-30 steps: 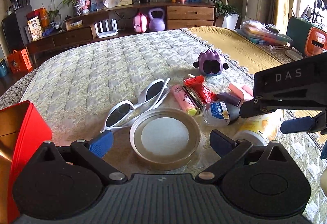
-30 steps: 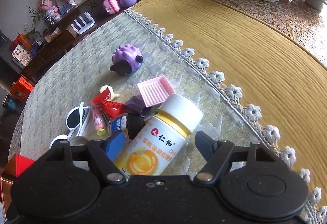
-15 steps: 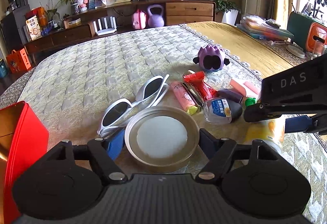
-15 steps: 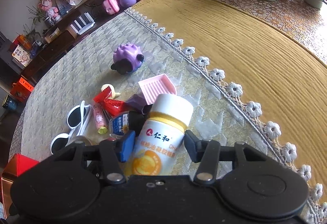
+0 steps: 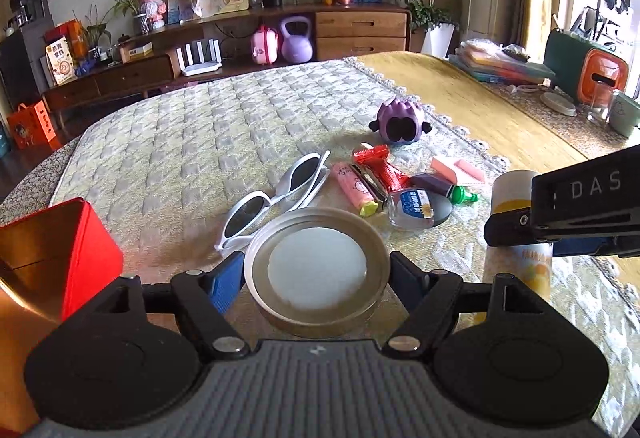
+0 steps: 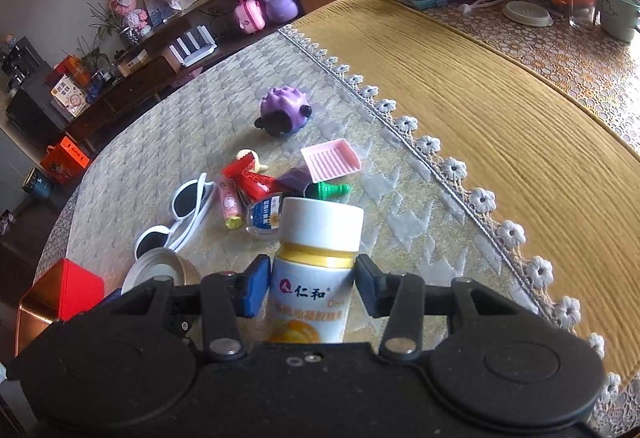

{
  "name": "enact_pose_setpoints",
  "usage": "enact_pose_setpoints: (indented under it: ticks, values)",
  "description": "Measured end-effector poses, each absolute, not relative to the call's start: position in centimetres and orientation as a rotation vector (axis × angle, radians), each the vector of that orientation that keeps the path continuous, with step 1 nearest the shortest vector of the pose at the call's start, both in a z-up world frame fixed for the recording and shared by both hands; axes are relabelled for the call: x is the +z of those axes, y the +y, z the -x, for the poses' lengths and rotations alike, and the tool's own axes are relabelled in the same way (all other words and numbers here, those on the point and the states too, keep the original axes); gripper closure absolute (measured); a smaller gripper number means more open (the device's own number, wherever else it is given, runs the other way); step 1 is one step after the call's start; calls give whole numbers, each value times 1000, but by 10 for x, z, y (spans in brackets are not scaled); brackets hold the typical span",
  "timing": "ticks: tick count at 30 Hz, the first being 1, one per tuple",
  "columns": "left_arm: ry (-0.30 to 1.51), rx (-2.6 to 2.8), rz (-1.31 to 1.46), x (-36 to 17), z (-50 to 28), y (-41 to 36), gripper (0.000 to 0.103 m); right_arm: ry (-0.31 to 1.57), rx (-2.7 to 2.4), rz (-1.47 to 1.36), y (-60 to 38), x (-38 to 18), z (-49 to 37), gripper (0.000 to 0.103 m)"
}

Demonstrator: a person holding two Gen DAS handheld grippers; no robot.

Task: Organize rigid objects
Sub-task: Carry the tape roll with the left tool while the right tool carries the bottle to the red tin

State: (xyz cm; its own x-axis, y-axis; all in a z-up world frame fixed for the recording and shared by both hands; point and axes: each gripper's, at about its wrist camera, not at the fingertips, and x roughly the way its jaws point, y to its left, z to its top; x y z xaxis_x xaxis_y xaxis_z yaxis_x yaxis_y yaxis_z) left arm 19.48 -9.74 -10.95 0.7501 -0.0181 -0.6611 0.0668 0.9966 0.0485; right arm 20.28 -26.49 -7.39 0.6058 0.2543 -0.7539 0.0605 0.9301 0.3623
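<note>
Left wrist view: left gripper (image 5: 316, 276) has its fingers closed against the rim of a round metal tin lid (image 5: 317, 270), one pad on each side; whether the lid is lifted off the quilted cloth (image 5: 192, 142) cannot be told.
Beyond the left fingertips: white sunglasses (image 5: 276, 198) just past the lid and apparently touching its far edge, then a pink tube (image 5: 354, 188), a red wrapper (image 5: 380, 168) and a purple toy (image 5: 398, 122) farther out.
Outside the left finger: red tin box (image 5: 52, 258), open, near.
Right wrist view: right gripper (image 6: 312, 286) is clamped on a white supplement bottle (image 6: 316, 262), pads at its shoulder under the gold band, white cap projecting past the fingertips.
Past the cap: small clear bottle (image 6: 264, 216), green piece (image 6: 326, 190) and pink ridged tray (image 6: 330, 160), close together.
Step in hand: probably securing both grasps before carrying the items to the box.
Doing it well: squeeze the thin lid evenly so it does not flip, raise it straight up clear of the sunglasses, and keep the bottle upright so it does not slip.
</note>
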Motion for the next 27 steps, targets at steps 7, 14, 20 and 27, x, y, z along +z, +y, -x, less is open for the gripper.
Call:
enact_pose_setpoints:
  ticks: [7,14,20,27]
  values:
    - [682,-59,-66,-84,-167,-83,26,861,166,-333,-257,-49,-179,58]
    - [649,-47,-49,-55,-137,-54,26,813,265,-248,-229,-16,-161,58]
    - [631,-12,-27,-38,-116,-19,26,789,363,-182,-192,6,-156,58]
    - [622,57,-1,-26,-105,35,26,770,471,-126,-141,18,-155,58]
